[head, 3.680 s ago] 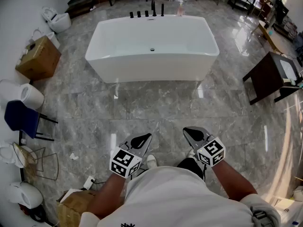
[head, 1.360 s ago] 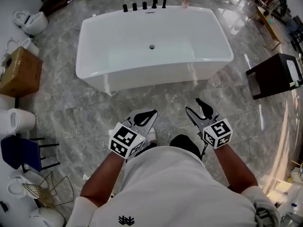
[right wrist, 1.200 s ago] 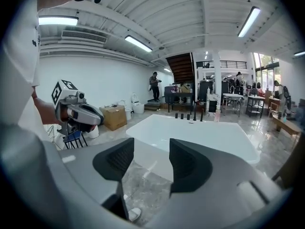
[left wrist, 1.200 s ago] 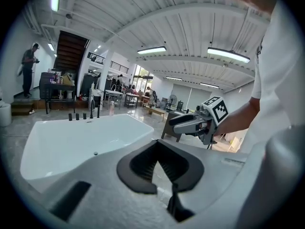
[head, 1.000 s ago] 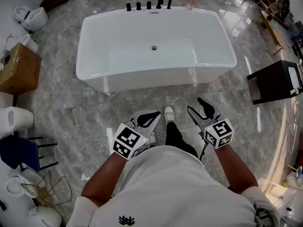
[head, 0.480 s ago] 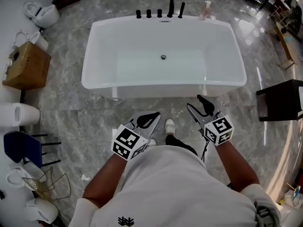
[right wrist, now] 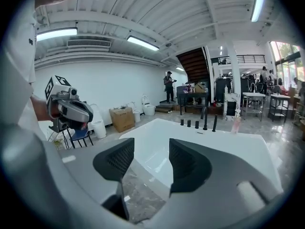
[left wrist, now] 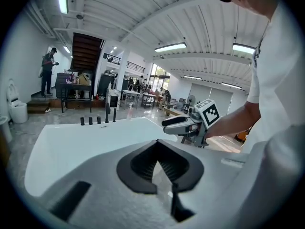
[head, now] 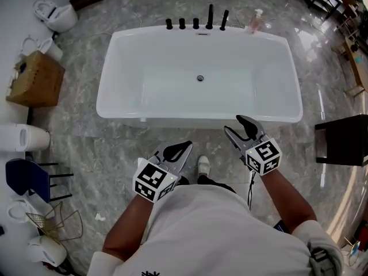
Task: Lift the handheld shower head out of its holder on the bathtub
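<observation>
- While upright in its holder on the white bathtub (head: 115,105)'s far rim, the slim black handheld shower head (head: 224,19) stands untouched.
- Black taps (head: 181,23) line up beside it.
- Across the bathtub, the left gripper (head: 183,146) (left wrist: 157,144) has its jaws together; the right gripper (head: 234,124) (right wrist: 151,147) has its jaws apart, empty.

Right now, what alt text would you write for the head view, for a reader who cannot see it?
Seen from above, a white tub stands on a grey floor, five black fittings on its far rim. At its near side a person holds two empty grippers, the left gripper shut, the right gripper open.
</observation>
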A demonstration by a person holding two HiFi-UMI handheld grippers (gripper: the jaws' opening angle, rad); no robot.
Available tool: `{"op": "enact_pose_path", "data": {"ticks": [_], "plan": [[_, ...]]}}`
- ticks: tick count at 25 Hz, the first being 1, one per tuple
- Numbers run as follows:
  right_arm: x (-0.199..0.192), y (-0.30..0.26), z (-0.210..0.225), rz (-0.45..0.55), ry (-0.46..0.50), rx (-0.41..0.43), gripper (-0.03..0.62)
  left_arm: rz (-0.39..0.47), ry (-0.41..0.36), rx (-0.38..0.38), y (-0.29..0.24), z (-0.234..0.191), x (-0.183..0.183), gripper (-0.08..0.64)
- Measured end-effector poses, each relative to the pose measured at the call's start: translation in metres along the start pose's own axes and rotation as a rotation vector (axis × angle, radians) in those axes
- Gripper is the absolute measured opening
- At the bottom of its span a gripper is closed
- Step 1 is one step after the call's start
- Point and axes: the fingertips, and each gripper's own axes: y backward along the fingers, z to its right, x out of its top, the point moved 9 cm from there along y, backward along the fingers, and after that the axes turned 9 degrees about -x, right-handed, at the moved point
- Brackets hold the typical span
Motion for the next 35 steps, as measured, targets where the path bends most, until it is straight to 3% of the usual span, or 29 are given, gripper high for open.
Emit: {"op": "enact_pose_path", "data": {"ticks": [8, 15, 20, 28, 35], "plan": [[0.024, -0.037, 0.011, 0.015, 0.010, -0.030, 0.242, 0.001, -0.026, -0.038, -0.004, -0.028, 0.017, 0.006], [0.040, -0.062, 0.001, 0.012, 0.022, -0.067, 0.235, 0.033, -0.026, -0.082, 0.023, -0.049, 0.023, 0.006], [0.042, -0.088, 0.016, -0.006, 0.027, -0.077, 0.233, 0.048, 0.002, -0.048, 0.031, -0.071, 0.024, 0.006], [0.057, -0.169, 0.104, -0.031, 0.082, -0.058, 0.233, 0.073, 0.023, 0.051, -0.001, -0.116, 0.061, 0.006], [0.071, -0.241, 0.225, -0.047, 0.101, -0.045, 0.225, 0.067, 0.057, 0.119, -0.077, -0.149, 0.103, 0.006]]}}
